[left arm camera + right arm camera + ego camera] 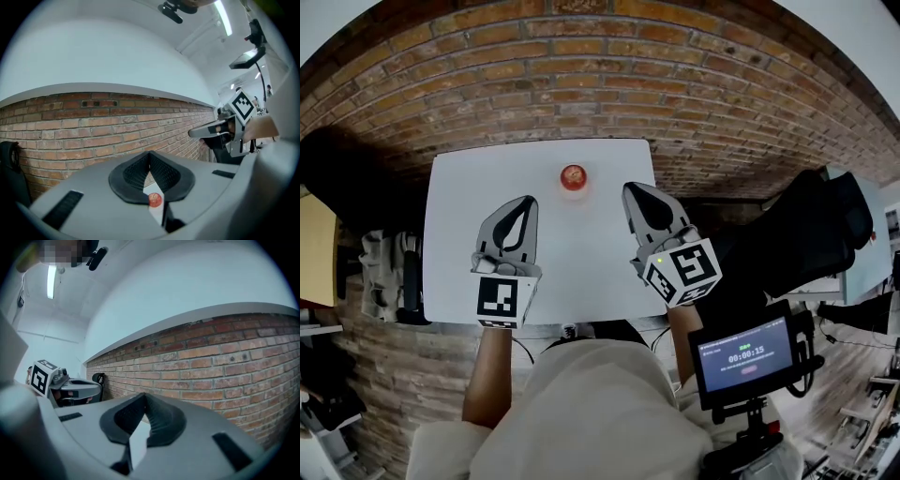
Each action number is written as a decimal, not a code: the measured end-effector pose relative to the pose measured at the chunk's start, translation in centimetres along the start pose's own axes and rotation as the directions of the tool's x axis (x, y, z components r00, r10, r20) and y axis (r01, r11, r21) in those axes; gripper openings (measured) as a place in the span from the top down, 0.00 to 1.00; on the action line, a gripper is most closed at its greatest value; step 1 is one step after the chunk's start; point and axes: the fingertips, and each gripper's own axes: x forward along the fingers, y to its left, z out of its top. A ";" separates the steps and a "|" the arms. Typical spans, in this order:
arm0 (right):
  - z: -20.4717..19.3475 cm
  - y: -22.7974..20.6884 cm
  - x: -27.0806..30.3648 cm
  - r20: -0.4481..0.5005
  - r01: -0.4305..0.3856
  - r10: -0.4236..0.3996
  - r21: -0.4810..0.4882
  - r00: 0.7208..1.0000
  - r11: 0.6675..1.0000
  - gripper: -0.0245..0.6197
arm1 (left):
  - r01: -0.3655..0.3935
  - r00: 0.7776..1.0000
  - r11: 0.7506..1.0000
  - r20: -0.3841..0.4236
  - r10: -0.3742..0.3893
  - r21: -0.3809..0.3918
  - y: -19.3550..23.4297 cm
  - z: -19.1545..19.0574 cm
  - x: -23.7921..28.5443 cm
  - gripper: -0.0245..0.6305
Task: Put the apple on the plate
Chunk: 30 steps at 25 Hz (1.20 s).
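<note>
Sitting on its plate (pixel 573 194), the apple (pixel 573 175) looks firm, smooth, roll-prone; best gripped across its middle. Left gripper (pixel 528 201), right gripper (pixel 630 188): jaws together, empty

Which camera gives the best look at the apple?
The head view: the apple sits in plain sight near the far edge of the table, unblocked. The left gripper view shows only a small glimpse of it through the gap in the left claw. The right gripper view doesn't show it.
</note>
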 end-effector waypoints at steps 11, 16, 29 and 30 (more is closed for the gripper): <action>4.2 1.5 -3.6 0.072 0.034 -0.033 -0.024 0.997 0.999 0.95 | 0.040 0.995 0.999 0.087 -0.041 0.008 -1.4 3.8 -2.4 0.95; 5.3 2.1 -4.7 0.095 0.051 -0.048 -0.031 0.994 0.998 0.95 | 0.083 0.988 0.996 0.136 -0.079 -0.024 -2.0 6.1 -3.2 0.95; 6.8 3.2 -6.1 0.102 0.068 -0.058 -0.097 0.993 0.993 0.96 | 0.143 0.975 0.989 0.176 -0.134 -0.037 -3.6 7.9 -3.7 0.95; 6.9 3.2 -6.1 0.103 0.067 -0.057 -0.099 0.993 0.993 0.96 | 0.143 0.975 0.989 0.177 -0.135 -0.034 -3.7 8.0 -3.7 0.95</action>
